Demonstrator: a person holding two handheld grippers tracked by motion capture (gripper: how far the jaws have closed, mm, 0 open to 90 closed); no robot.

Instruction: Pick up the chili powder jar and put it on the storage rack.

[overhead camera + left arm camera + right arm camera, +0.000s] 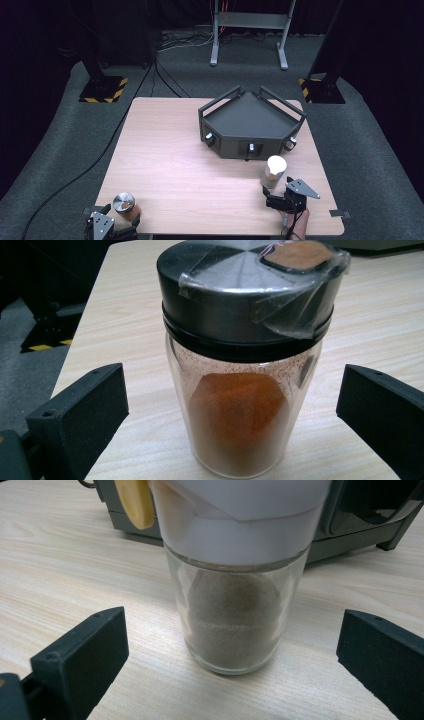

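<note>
left gripper: jaws spread, red spice jar stood between them untouched, set near table front-left edge | right gripper: jaws spread, white-capped jar framed with gaps both sides | dark tray just behind, bare tabletop left between jars

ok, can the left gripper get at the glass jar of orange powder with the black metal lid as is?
Probably yes. The left gripper has its jaws open on either side of the glass jar of orange powder, not touching it. Nothing stands between them on the wooden table.
</note>
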